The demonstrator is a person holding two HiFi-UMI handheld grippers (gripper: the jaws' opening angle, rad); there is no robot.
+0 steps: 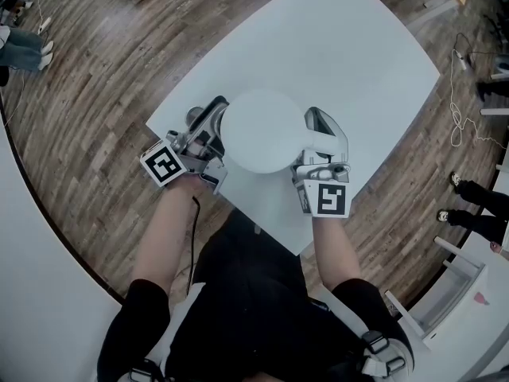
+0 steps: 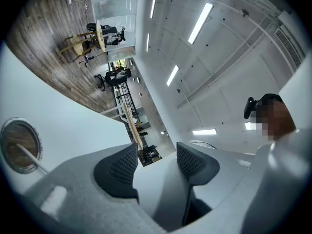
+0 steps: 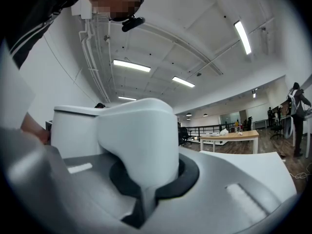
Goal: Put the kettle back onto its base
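From above in the head view, the white kettle shows its round lid over the white table. My right gripper is shut on the kettle's handle, which fills the space between its jaws; the kettle's body rises just behind. My left gripper is close against the kettle's left side and stands open with nothing between its pads. A round disc with a shiny middle, seemingly the base, lies on the table beside it. Whether the kettle rests on the table is hidden.
The table's near corner is right in front of the person's body. Wooden floor surrounds the table. Cables and people's feet are on the floor at the right, and a white shelf unit stands at the lower right.
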